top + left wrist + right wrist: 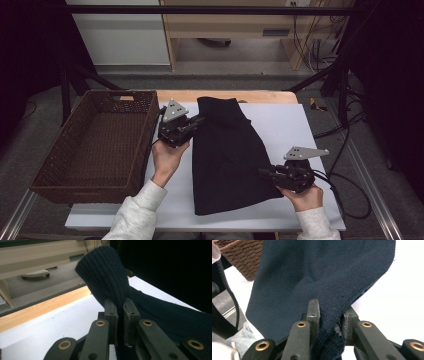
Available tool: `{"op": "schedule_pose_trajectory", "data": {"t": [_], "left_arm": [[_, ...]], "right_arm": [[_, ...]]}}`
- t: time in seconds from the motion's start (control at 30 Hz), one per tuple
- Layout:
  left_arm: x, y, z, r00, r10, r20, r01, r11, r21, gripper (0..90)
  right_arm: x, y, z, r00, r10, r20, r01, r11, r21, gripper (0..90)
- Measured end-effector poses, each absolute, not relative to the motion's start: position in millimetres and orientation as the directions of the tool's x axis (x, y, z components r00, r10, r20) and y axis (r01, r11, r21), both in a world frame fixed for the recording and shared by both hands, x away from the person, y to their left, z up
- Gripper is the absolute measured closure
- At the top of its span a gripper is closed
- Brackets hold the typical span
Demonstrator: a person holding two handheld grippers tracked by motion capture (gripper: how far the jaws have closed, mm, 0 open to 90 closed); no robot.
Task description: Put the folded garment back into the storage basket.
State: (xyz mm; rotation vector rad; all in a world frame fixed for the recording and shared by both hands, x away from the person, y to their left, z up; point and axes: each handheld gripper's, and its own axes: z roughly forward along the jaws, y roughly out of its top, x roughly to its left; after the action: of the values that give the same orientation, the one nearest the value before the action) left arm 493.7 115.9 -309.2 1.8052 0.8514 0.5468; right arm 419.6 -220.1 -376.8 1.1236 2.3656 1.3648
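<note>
We are looking at a dark navy knitted garment point(225, 155) lying folded on the white table cover point(285, 130), roughly in the middle, its long side running away from the person. In the left gripper view the ribbed knit point(105, 275) is rising in a hump above the jaws, lifted off the white surface there, while the rest is trailing flat to the right. In the right gripper view the finer knit point(324, 272) is draping down from the jaws, with a fold bunched between them.

We are seeing the left gripper point(196, 123) pinching the garment at its left edge near the far end; its jaws are standing nearly together with a thin layer of fabric caught between them point(120, 312). The right gripper point(265, 173) is pinching the garment at its right edge near the close end; its jaws are standing a little wider apart, with a thicker wad of cloth clamped between them point(329, 315). The person's left hand point(167, 157) and right hand point(302, 195) are gripping the tools from behind, light sleeves showing at the wrists.

A brown woven basket point(55, 170) is sitting just beside the garment's left, at the table's left edge, behind the left gripper. A strip of wooden tabletop point(270, 96) is showing beyond the white cover.
</note>
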Motion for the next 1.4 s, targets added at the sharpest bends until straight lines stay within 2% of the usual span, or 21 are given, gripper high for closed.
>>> {"op": "schedule_pose_trajectory", "data": {"t": [1.4], "left_arm": [[483.8, 158.4, -250.1, 0.623, 0.78, 0.046, 0.265, -0.267, 0.927, 83.7]], "right_arm": [[430.3, -176.7, -341.9, -0.761, 0.623, 0.179, 0.434, 0.286, 0.854, 74.3]]}}
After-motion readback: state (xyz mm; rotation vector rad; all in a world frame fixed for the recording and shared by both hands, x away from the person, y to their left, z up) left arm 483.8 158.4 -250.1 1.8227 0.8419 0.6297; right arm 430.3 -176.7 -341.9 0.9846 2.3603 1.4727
